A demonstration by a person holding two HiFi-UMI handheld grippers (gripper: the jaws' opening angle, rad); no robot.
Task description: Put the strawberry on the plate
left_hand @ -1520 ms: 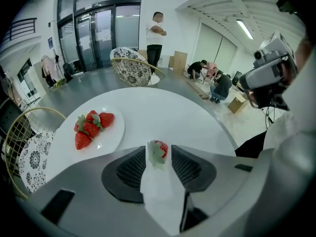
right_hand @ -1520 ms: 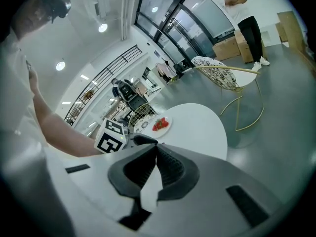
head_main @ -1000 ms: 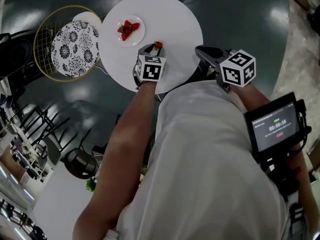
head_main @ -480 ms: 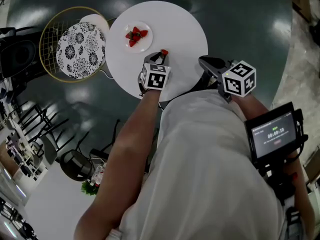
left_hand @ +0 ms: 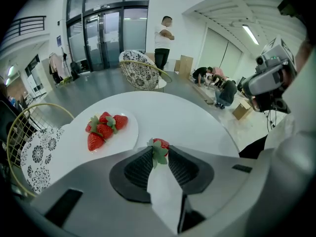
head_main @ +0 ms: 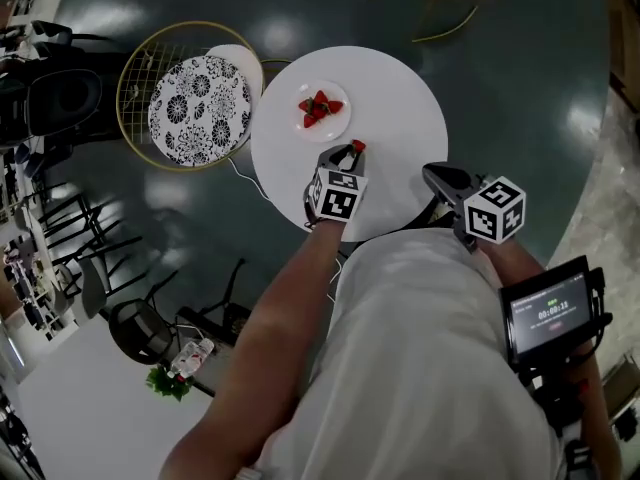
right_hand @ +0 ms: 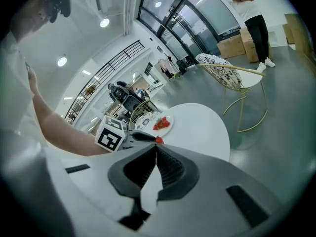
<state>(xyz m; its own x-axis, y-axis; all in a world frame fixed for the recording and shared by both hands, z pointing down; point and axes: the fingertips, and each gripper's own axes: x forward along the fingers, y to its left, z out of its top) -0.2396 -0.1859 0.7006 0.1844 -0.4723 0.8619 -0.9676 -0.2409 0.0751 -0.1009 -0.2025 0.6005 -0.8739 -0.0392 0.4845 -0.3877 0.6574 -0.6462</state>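
A red strawberry (left_hand: 161, 144) with green leaves sits pinched between the dark pads of my left gripper (left_hand: 159, 149), which is shut on it. In the head view this gripper (head_main: 352, 151) holds the strawberry (head_main: 358, 146) over the round white table (head_main: 405, 133), just right of and below the small white plate (head_main: 341, 125). Three strawberries (head_main: 318, 107) lie on that plate (left_hand: 127, 132). My right gripper (head_main: 436, 175) hangs at the table's near right edge, jaws shut and empty (right_hand: 156, 147). Its view also shows the plate (right_hand: 167, 126).
A gold wire chair with a black-and-white patterned cushion (head_main: 195, 98) stands left of the table. Black chairs (head_main: 150, 318) crowd the lower left. A person stands far off (left_hand: 163, 36), and others crouch by cardboard boxes (left_hand: 219, 85). A small monitor (head_main: 550, 308) rides on my right arm.
The head view has shifted, so the table now sits lower and further right. The left gripper stays on the strawberry and is a little nearer the plate. The right gripper holds its place.
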